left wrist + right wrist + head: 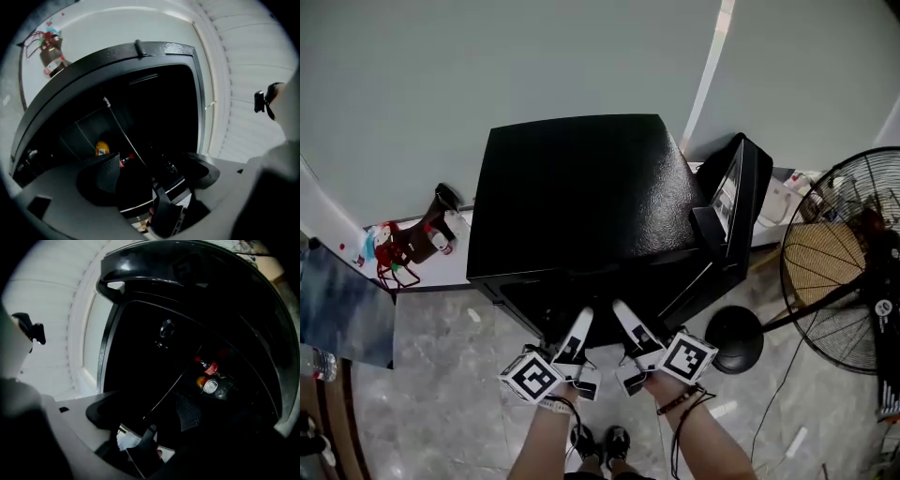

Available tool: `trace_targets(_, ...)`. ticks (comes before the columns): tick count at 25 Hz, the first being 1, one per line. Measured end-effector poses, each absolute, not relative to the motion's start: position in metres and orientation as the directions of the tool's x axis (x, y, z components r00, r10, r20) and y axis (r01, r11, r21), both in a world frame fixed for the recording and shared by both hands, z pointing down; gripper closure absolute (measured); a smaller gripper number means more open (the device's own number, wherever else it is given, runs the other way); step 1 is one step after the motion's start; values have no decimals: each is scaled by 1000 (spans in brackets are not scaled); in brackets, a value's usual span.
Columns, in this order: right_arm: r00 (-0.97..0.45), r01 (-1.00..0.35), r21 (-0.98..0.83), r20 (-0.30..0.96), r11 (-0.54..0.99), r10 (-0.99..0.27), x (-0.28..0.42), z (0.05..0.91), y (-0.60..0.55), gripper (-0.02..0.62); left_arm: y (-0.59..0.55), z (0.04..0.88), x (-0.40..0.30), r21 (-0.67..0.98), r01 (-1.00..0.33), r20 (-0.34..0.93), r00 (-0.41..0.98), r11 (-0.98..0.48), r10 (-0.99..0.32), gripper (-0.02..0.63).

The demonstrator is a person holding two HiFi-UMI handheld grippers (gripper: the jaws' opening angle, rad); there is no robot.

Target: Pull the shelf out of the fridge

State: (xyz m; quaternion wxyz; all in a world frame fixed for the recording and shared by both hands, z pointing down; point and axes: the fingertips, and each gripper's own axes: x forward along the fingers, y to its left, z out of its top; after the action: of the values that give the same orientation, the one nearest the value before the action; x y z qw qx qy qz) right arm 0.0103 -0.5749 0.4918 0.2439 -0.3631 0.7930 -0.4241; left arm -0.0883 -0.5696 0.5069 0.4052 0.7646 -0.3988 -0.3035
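Note:
A black mini fridge (581, 187) stands with its door (733, 202) swung open to the right. In the head view, my left gripper (582, 319) and right gripper (621, 309) reach side by side into its dark front opening. The shelf shows only as a thin wire edge (119, 126) running down toward the left gripper (150, 166), whose jaws stand apart on either side of it. In the right gripper view the same wire (171, 387) ends between the spread jaws of the right gripper (145, 413). Neither gripper visibly clamps the wire.
Inside the fridge sit a yellow container (101, 148), a red-capped bottle (211, 367) and a can (211, 386). A standing fan (848, 262) is close on the right, its round base (736, 337) by the door. A red toy (398, 248) lies on a white ledge at the left.

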Motion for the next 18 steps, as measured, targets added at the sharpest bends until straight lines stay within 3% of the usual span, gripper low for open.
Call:
trace_targets(9,-534,-201,-936,-143,289,-833,13,524,-596,265,-588,534,-100,957,-152,-174,381,-247,-908,199)
trace_targets(18,-471,-185,-955,-122,233,-873,18,540,-635,265,-620,541,-118,973,-70,-193,268,-219,-944,199)
